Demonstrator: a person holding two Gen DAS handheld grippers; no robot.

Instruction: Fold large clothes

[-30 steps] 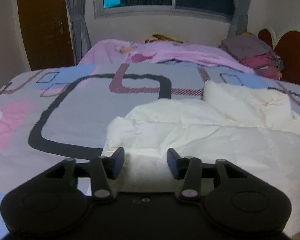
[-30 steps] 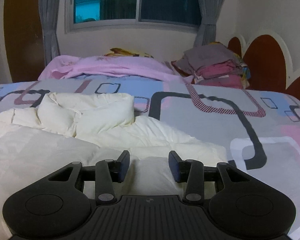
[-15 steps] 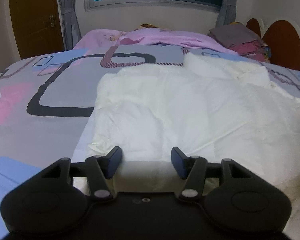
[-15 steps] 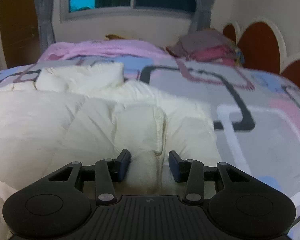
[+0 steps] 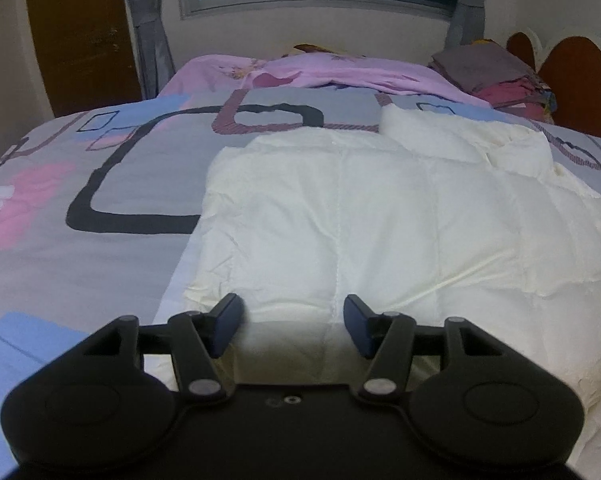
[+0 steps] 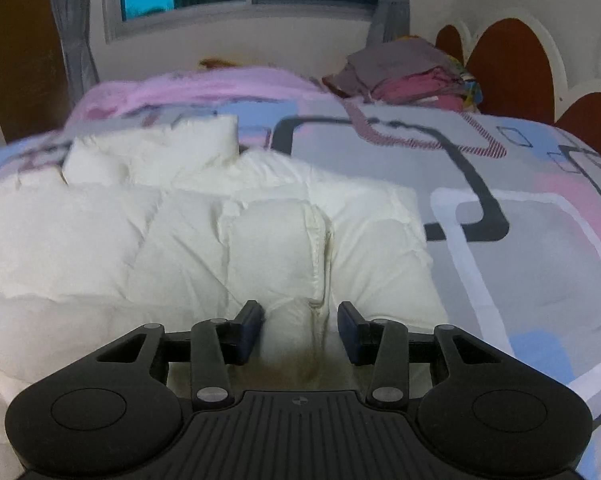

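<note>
A large cream quilted garment (image 5: pixel 380 216) lies spread on the patterned bed (image 5: pixel 100 184), with a rolled bulky part at its far end (image 5: pixel 460 140). It also shows in the right wrist view (image 6: pixel 180 232). My left gripper (image 5: pixel 292 320) is open, its fingers over the near left edge of the garment. My right gripper (image 6: pixel 300 332) is open, with a raised fold of the garment (image 6: pixel 292 248) standing between its fingers.
A pink blanket (image 5: pixel 320 72) lies across the far end of the bed. A stack of folded clothes (image 6: pixel 404 72) sits at the far right by the red headboard (image 6: pixel 512 64). A window and curtains are behind, and a brown door (image 5: pixel 80 32) at the left.
Both grippers have drawn back toward the near edge of the garment, which now looks flatter and more spread out. The raised fold now stands between the right fingers. Both stay open.
</note>
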